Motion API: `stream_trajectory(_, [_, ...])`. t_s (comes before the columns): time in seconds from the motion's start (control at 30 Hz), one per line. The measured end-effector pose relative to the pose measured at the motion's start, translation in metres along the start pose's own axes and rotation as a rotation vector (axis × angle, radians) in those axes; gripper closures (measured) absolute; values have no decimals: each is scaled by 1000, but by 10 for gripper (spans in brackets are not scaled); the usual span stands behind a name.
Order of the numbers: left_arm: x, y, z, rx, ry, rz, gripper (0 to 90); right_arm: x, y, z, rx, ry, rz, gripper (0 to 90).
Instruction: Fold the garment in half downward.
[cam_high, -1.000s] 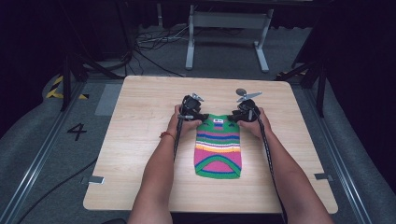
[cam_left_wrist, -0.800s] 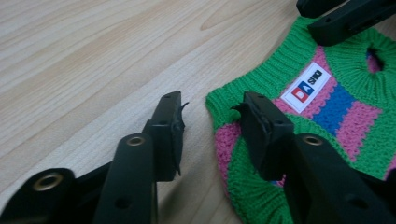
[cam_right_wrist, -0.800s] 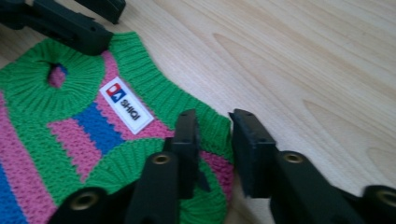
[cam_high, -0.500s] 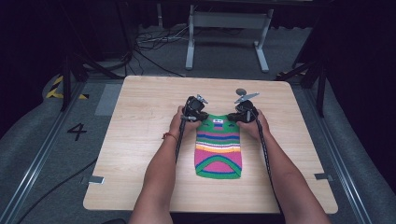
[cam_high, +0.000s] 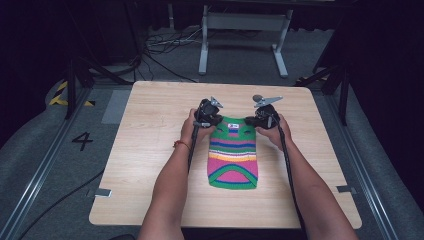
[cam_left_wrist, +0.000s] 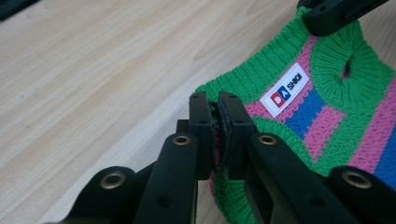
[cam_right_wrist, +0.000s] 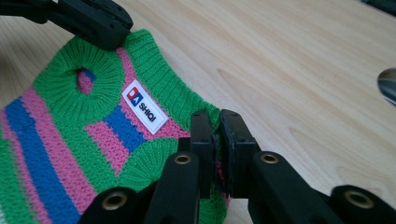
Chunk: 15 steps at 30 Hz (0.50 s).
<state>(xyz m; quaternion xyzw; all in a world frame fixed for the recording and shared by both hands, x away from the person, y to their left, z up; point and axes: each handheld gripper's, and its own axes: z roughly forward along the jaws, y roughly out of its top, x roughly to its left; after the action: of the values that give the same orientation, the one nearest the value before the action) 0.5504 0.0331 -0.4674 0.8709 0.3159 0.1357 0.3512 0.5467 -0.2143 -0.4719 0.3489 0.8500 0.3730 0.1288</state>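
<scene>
The left tool (cam_left_wrist: 217, 109) and the right tool (cam_right_wrist: 217, 128) have just closed, each pinching a top corner of the striped knitted sweater (cam_high: 233, 155) on the counter (cam_high: 150, 130). Between them, its white label (cam_left_wrist: 286, 89) reads "DA SHIQI".

Sweater (cam_high: 233, 157) flat on table (cam_high: 150, 150) — a claw at each far corner.

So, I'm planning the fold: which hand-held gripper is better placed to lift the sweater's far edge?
Neither clearly: the left hand-held gripper and right hand-held gripper each pinch a far corner of the striped sweater, so both should lift together.
</scene>
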Motion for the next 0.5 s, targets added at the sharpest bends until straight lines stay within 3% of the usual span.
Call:
stream_trajectory(0.1, [-1, 5, -4, -2, 20, 23, 847, 0, 4, -5, -20, -8, -11, 850])
stream_trajectory(0.23, [-2, 6, -10, -15, 13, 19, 847, 2, 8, -10, -40, -8, -31, 850])
stream_trajectory(0.5, [-5, 2, -28, -45, 0, 66, 845, 9, 10, -25, -82, 30, -64, 849])
